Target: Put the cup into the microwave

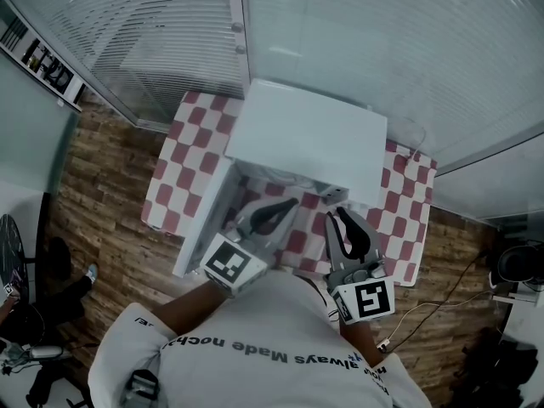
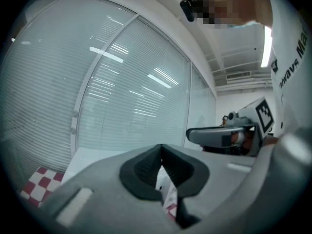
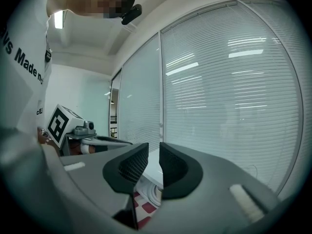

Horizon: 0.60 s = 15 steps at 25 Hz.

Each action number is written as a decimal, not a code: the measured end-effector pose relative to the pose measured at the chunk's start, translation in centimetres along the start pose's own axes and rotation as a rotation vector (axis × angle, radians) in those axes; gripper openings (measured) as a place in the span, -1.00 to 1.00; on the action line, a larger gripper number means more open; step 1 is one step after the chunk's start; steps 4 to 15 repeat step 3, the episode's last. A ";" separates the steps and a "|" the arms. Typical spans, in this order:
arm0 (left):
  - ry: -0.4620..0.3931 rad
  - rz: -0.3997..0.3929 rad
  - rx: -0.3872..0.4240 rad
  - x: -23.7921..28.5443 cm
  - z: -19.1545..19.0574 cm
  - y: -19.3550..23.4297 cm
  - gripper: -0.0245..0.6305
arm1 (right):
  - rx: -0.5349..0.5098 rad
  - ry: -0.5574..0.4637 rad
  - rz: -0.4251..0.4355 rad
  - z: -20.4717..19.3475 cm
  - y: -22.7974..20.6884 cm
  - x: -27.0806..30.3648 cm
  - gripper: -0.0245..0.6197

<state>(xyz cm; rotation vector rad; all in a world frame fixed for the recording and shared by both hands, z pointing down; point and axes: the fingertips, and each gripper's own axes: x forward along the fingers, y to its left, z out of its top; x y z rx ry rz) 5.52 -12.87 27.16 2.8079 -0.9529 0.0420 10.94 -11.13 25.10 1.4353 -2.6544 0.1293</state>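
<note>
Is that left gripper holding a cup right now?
No, the left gripper has its jaws closed together at the tips with nothing between them.

Two grippers at lower centre, left gripper [image 1: 291, 204] and right gripper [image 1: 338, 217]; one white microwave [image 1: 306, 138] at centre; one checked cloth [image 1: 191, 155] beneath; one person [image 1: 272, 347] at the bottom edge.

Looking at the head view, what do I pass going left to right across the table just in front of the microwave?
Checkered cloth, left side → open microwave door → left gripper → right gripper → the cloth again at the table's right edge.
</note>
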 end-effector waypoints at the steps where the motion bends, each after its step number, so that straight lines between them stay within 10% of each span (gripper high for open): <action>1: -0.001 -0.002 0.000 0.1 0.0 0.0 -0.93 | -0.001 -0.003 -0.001 0.1 0.0 0.0 -0.70; 15: -0.006 -0.005 -0.002 0.2 0.0 0.0 -0.93 | -0.002 -0.008 -0.003 0.1 -0.1 0.1 -0.70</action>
